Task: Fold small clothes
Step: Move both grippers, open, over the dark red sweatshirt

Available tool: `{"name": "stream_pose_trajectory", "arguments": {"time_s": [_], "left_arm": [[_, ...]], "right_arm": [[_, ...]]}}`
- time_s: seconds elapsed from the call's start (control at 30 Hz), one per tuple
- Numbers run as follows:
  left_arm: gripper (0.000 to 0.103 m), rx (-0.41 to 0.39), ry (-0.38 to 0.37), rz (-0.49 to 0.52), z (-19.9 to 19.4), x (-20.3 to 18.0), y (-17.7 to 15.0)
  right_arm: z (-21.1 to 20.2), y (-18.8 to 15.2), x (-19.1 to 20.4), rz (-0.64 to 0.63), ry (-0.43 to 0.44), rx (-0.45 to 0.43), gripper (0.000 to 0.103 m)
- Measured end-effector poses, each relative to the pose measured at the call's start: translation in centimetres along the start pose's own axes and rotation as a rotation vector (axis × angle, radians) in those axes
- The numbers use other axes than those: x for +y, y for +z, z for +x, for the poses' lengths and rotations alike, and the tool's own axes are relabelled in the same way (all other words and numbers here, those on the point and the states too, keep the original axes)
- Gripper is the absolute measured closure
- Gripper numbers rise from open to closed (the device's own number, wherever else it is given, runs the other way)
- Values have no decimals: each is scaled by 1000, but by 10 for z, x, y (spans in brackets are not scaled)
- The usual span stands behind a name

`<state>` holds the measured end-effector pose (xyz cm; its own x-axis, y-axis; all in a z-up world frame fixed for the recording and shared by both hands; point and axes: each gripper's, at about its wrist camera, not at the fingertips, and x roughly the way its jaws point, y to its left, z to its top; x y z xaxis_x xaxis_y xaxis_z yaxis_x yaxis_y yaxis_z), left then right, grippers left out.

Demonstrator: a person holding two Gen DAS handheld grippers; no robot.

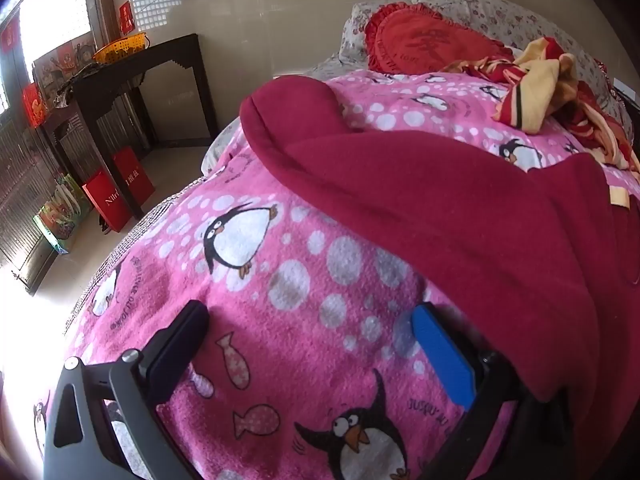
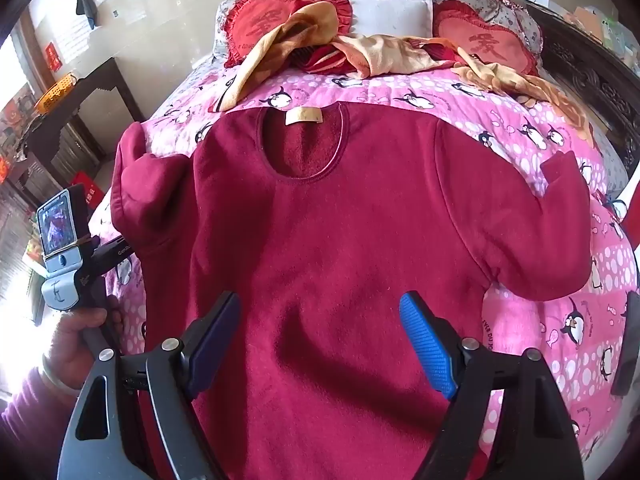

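Observation:
A dark red fleece sweatshirt lies flat on the bed, neckline up and away from me, both sleeves spread out to the sides. My right gripper is open and empty, hovering over the lower middle of the sweatshirt. My left gripper is open and empty over the pink penguin blanket, just left of the sweatshirt's side edge; its blue finger is close to the cloth. The left gripper's body with a phone shows in the right wrist view beside the left sleeve.
A crumpled red and yellow cloth and red heart cushions lie at the head of the bed. A dark wooden side table and red bags stand left of the bed. A carved dark bed frame runs along the right.

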<state>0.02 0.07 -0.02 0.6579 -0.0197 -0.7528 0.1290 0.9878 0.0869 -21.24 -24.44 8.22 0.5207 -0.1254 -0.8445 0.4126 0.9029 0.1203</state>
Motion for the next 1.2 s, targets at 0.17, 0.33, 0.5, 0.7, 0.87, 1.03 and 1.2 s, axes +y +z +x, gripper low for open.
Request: {"name": "stream_pose_trajectory", "arguments": {"time_s": [0.17,0.33,0.5,0.7,0.87,1.03,1.2], "left_arm": [[0,-3,9,7,0,0,0],[0,-4,16,12,0,-1,0],[0,-4,21,16,0,-2,-1],[0,43,0,36,-1,-1,4],[3,100,-1,68,-13,12,17],[4,58,-44,63,-49,29,24],[3,13,-83,69,-90,42,34]], "right_arm": [[1,-1,0,0,5,6,27],[2,-1,1,1,0,5,27],[1,1,1,1,-4,10,27],[4,0,1,5,1,16,27],[0,5,0,7,9,9,27],[-20,6,6,29,38,-15,27],[-45,10,14,29,54,-55,27]]}}
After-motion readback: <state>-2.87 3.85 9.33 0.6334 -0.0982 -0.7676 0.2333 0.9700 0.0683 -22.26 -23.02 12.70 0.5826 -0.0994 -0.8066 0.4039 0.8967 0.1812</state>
